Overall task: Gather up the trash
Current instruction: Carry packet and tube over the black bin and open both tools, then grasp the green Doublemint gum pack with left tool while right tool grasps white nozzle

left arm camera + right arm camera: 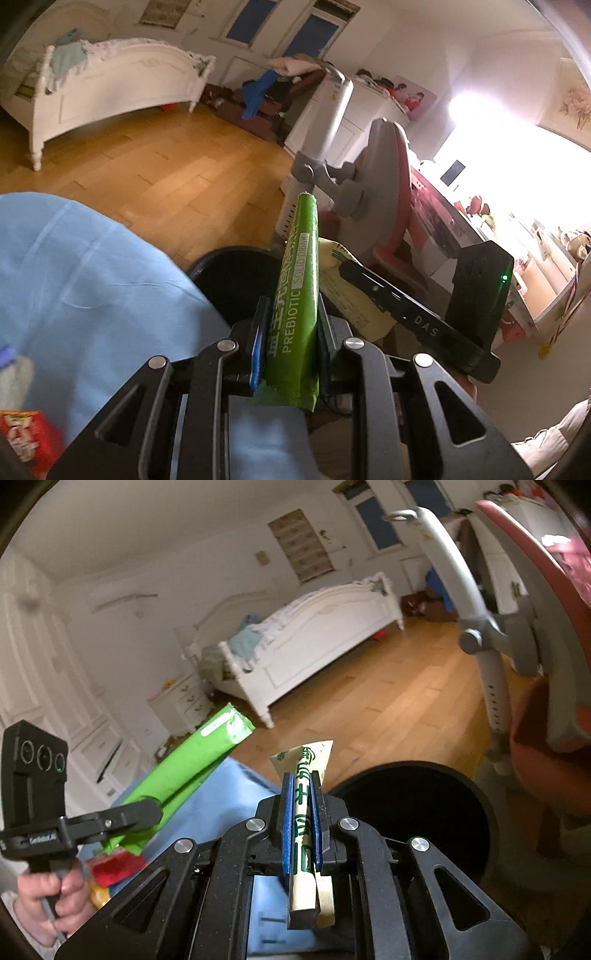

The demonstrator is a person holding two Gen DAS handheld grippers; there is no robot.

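Note:
My left gripper [290, 314] is shut on a green "PREBIOTIC" drink sachet [301, 280] that stands up between its blue pads. It is also seen in the right wrist view [192, 771]. My right gripper [302, 794] is shut on a cream paper sachet with green print [304, 805], which shows in the left wrist view [347, 295]. A black round bin [417, 816] sits on the floor just ahead and right of the right gripper, its rim also visible behind the green sachet [229, 273]. Both grippers hover near the bin.
A table with a light blue cloth [92, 280] lies left, with a red packet [26, 439] on it. A grey and red chair [384, 177] stands right of the bin. A white bed [110, 96] is across the wooden floor [166, 177].

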